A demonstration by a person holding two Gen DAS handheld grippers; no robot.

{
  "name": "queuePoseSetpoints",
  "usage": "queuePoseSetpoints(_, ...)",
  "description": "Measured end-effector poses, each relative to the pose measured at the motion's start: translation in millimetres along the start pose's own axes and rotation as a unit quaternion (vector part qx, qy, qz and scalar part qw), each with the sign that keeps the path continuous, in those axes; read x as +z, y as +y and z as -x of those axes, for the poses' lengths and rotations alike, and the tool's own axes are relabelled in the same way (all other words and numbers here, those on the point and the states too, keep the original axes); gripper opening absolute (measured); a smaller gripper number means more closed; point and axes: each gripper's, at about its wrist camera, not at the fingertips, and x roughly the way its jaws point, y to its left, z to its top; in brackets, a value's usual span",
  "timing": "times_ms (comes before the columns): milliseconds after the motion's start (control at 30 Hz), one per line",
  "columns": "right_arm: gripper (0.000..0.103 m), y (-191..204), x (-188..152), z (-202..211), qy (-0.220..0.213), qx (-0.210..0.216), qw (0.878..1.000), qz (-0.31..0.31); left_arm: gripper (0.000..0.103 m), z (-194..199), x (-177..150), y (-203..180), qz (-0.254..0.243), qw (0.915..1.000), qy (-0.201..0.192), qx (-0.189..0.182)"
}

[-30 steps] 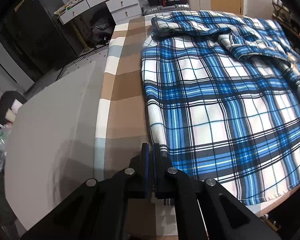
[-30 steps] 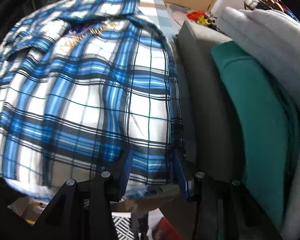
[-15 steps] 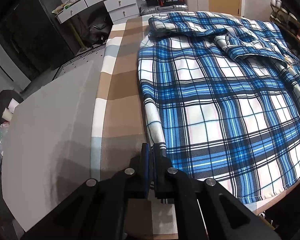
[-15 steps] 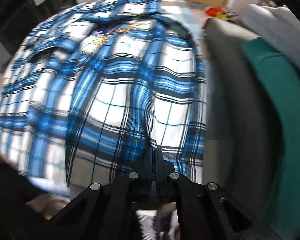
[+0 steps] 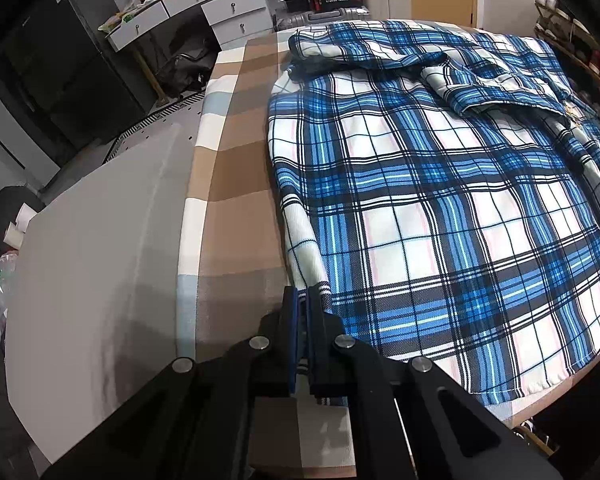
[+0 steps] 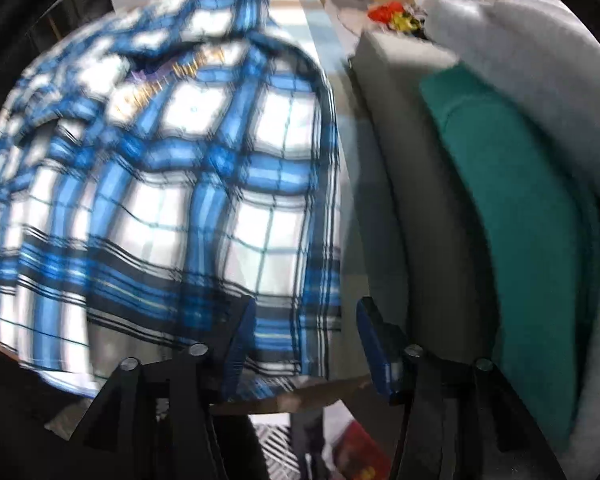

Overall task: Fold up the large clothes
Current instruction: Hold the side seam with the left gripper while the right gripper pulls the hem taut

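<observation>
plaid shirt (image 5: 440, 208) fills the left wrist view, blue and white, spread flat ahead and to the right of the left gripper (image 5: 303, 300). its jaws are pressed together on the shirt's near hem corner, checked cloth showing between and below the blue pads. under the shirt lies a tan and white striped cloth (image 5: 236, 184), running ahead and to the left of the fingers, and beyond that to the left a plain grey surface (image 5: 92, 264). far ahead stands a white desk with drawers (image 5: 204, 8).

right wrist view is blurred. right gripper (image 6: 304, 332) has its jaws opening, fingers apart, with the shirt's (image 6: 172, 184) lower right corner lying between them but not pinched; the cloth touches the left pad only. to the right of the fingers sits a grey cushion (image 6: 412, 184), then a green cushion (image 6: 532, 240) further right.
</observation>
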Motion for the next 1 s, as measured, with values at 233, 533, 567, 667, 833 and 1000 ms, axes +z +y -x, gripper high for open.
queuePoseSetpoints(233,0.055,-23.3,-0.4,-9.1,0.021,0.073,0.995,-0.058,0.000,-0.7,0.9,0.9,0.000,1.0000,0.003,-0.006)
queuePoseSetpoints(533,0.003,-29.5,-18.5,35.4,-0.077,0.199,0.975,-0.068,0.000,-1.7,1.6,3.9,0.008,0.9999,0.006,-0.013)
queuePoseSetpoints(567,0.003,-30.7,-19.5,39.8,-0.085,0.217,0.970,-0.072,0.000,-1.8,1.6,4.1,0.007,0.9999,0.006,-0.012)
queuePoseSetpoints(667,0.004,-20.9,-14.6,43.1,-0.090,0.252,0.961,-0.069,0.000,-2.7,1.8,2.5,0.003,0.9999,0.008,-0.009)
queuePoseSetpoints(833,0.007,-22.1,-25.0,30.1,-0.068,0.210,0.973,-0.067,0.000,-2.3,1.0,2.0,0.003,0.9999,0.009,-0.008)
queuePoseSetpoints(1000,0.029,-23.9,-25.2,17.4,-0.054,0.205,0.974,-0.079,0.000,-3.3,1.7,8.3,0.023,0.9986,0.017,-0.045)
